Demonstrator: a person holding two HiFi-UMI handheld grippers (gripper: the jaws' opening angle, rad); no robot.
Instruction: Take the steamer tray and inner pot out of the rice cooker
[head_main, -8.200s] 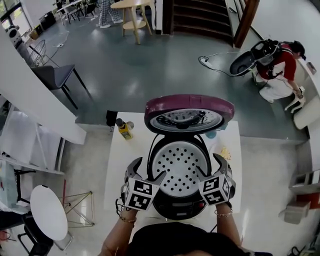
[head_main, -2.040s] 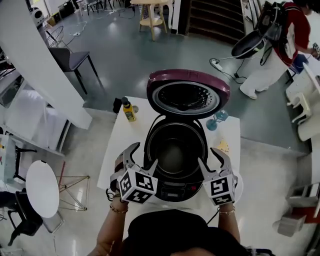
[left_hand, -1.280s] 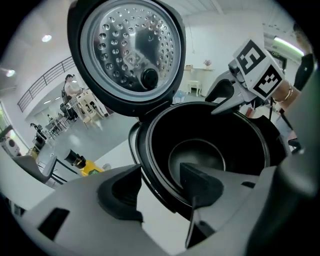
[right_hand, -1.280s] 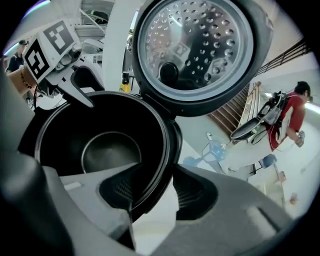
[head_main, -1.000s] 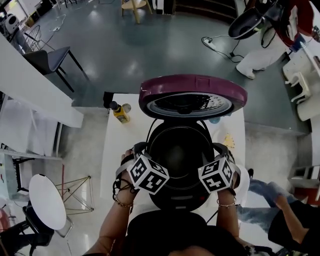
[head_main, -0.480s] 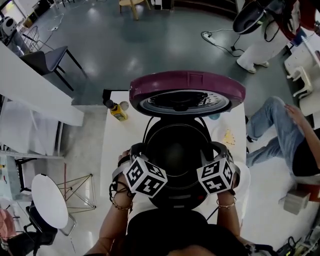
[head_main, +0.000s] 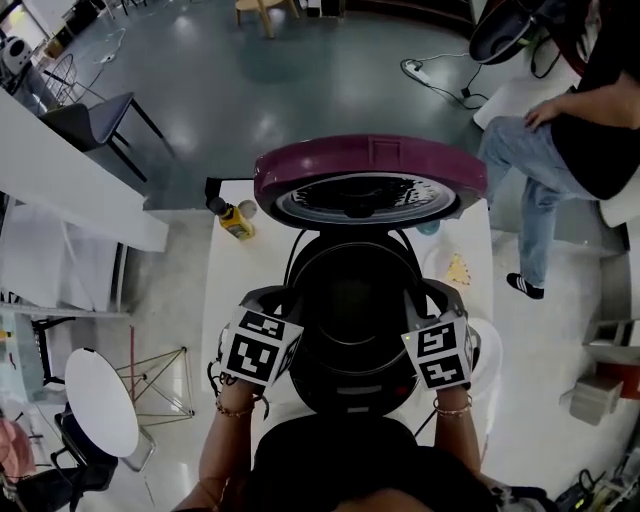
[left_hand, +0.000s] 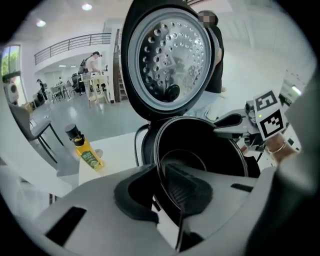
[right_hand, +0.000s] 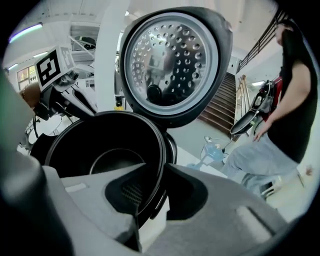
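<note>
The rice cooker (head_main: 352, 385) stands on the white table (head_main: 230, 290) with its maroon lid (head_main: 368, 185) raised. The black inner pot (head_main: 352, 300) sits in it, empty. My left gripper (head_main: 283, 300) straddles the pot's left rim, one pad inside and one outside. Along its own jaws, the left gripper (left_hand: 161, 172) pinches the thin rim of the pot (left_hand: 200, 145). My right gripper (head_main: 428, 298) does the same on the right rim (right_hand: 159, 172). Both pairs of jaws have just been closing, with the rim between them. A white round piece (head_main: 487, 350) lies half hidden beside the right gripper.
A yellow bottle (head_main: 236, 222) stands at the table's back left, and a blue glass (head_main: 428, 228) behind the cooker at the right. A person in jeans (head_main: 560, 130) is close to the table's far right corner. A chair (head_main: 95, 115) stands far left.
The perforated steamer tray seen in the cooker at first is gone from it. Both grippers have dropped onto the pot's rim, the left one has rolled, and a person has stepped in at right.
</note>
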